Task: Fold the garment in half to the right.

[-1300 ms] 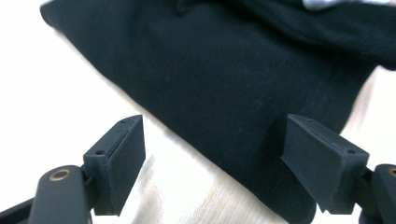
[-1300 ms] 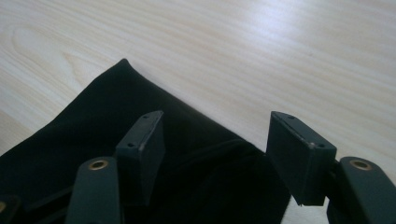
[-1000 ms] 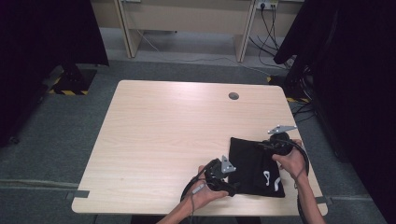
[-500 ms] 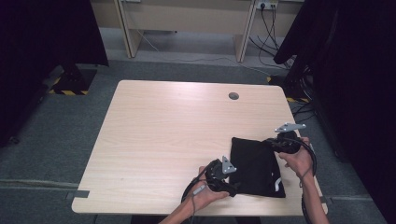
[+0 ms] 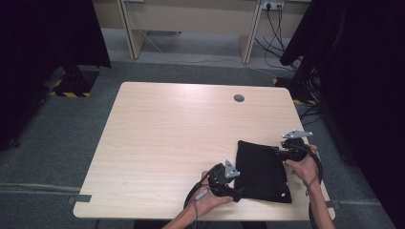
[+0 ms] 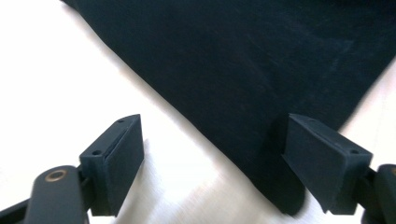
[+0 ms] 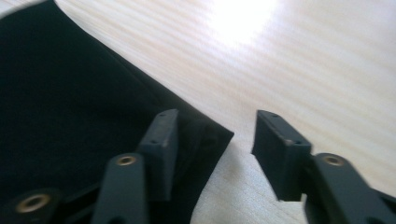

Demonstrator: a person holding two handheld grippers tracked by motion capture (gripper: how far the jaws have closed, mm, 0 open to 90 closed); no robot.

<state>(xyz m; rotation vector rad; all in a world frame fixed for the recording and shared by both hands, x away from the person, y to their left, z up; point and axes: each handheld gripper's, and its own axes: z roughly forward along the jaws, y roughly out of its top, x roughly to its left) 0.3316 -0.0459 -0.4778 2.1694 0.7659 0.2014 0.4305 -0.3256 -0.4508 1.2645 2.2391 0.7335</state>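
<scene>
A black cloth [image 5: 261, 171] lies flat on the near right part of the wooden table [image 5: 172, 138], with a small white tag [image 5: 283, 194] at its near corner. My left gripper [image 5: 236, 189] is at the cloth's near left edge. Its jaws stand wide apart, and the cloth's edge [image 6: 261, 74] runs under its right pad [image 6: 322, 163]. My right gripper [image 5: 279, 151] is at the cloth's far right corner. Its jaws have just been opening. That corner [image 7: 205, 140] lies on the table between them, touched by no pad.
A round cable hole [image 5: 239, 98] sits near the table's far edge. The right hand is close to the table's right edge [image 5: 315, 157]. Cables [image 5: 282, 28] and dark curtains [image 5: 363, 71] stand beyond the table, and a yellow-black striped base [image 5: 71, 88] sits on the floor to the left.
The right gripper drew the cloth's far corner to the right, then opened and let it go. White cords seen on the cloth earlier are now covered. The left gripper stayed put.
</scene>
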